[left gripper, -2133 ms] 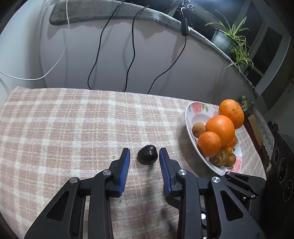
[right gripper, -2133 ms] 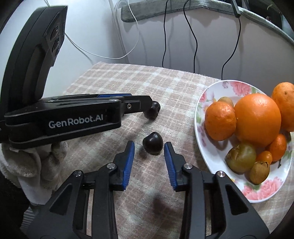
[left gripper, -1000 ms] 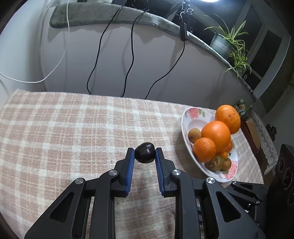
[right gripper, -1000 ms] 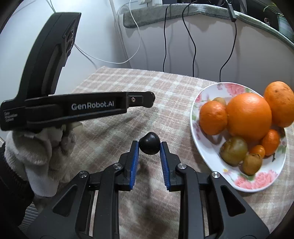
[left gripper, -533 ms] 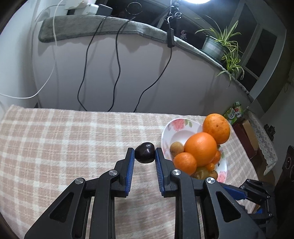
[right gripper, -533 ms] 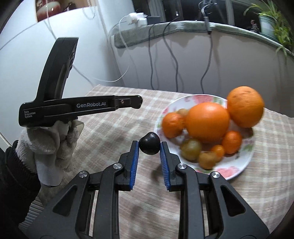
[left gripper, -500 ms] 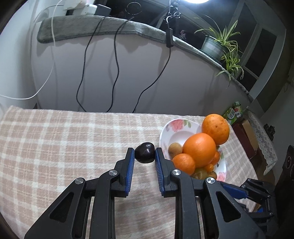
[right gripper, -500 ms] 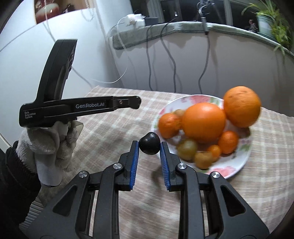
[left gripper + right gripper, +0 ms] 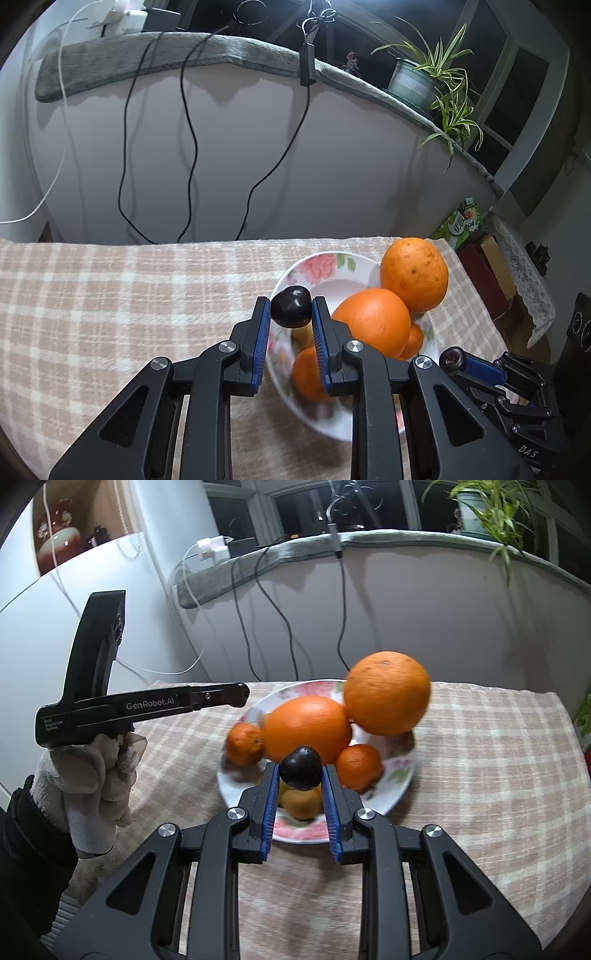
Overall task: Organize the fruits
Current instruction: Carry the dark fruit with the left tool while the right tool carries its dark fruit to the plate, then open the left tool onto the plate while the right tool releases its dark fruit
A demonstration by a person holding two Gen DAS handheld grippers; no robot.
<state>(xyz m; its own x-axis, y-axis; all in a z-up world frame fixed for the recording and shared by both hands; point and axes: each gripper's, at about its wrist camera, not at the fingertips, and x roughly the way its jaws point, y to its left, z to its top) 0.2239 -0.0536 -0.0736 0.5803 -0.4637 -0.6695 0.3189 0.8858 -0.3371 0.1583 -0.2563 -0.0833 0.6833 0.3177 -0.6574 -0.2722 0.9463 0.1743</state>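
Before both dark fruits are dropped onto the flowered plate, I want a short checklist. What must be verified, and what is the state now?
1. Left gripper shut on its dark fruit: ok.
2. Right gripper shut on its dark fruit: ok.
3. Left fruit over the plate, near its rim: ok.
4. Right fruit over the plate: ok.
5. Free room on the plate between the oranges: cannot tell.
6. Grippers apart from each other: ok.

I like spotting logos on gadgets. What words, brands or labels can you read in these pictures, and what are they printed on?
"GenRobot.AI": white print along the side of the left gripper, seen in the right wrist view.
"Data Acquisition System": tiny white print near the left gripper's handle, only just legible.
"DAS": white letters on the right gripper body at the lower right of the left wrist view.
The green packet beside the table carries print too small to read.
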